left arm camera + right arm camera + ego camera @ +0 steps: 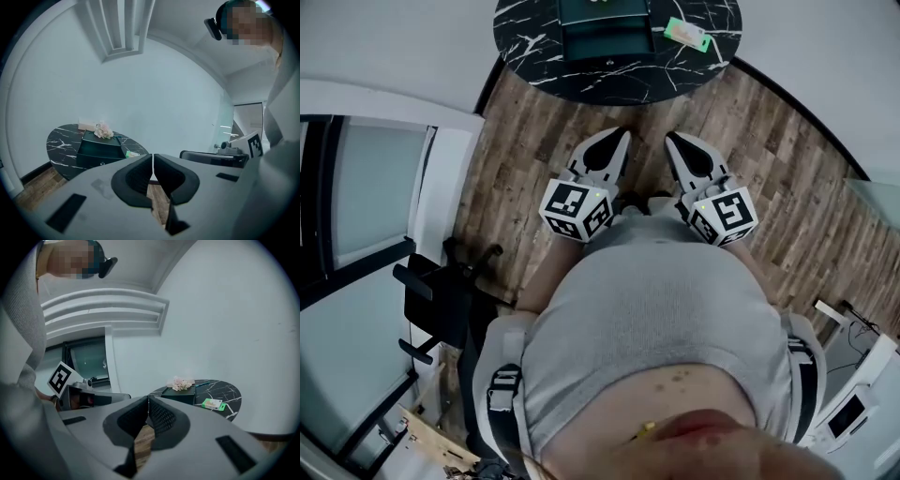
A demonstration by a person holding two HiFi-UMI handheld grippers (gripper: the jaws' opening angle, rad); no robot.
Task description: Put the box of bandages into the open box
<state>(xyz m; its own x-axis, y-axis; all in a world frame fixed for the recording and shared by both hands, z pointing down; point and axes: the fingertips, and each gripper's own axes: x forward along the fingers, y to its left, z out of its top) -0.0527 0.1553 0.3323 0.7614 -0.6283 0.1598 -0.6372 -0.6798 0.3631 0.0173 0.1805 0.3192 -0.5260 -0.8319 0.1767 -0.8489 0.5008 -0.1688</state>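
Note:
The green and white box of bandages (pixel 688 34) lies on the round black marble table (pixel 534 42), to the right of the dark green open box (pixel 605 33). My left gripper (pixel 622 134) and right gripper (pixel 672 138) are held side by side close to the body, over the wood floor short of the table. Both are shut, with nothing between their jaws. In the left gripper view the jaws (pixel 153 157) meet, and the open box (pixel 99 147) and bandage box (pixel 132 153) lie ahead to the left. In the right gripper view the bandage box (pixel 212 403) sits right of the open box (pixel 180 393).
A pale flower bunch (pixel 180 383) and a small light box (pixel 86 125) sit at the table's back behind the open box. A white wall curves behind the table. Glass panels and a black stand (pixel 441 300) are on the left, and a white device (pixel 853 412) is at lower right.

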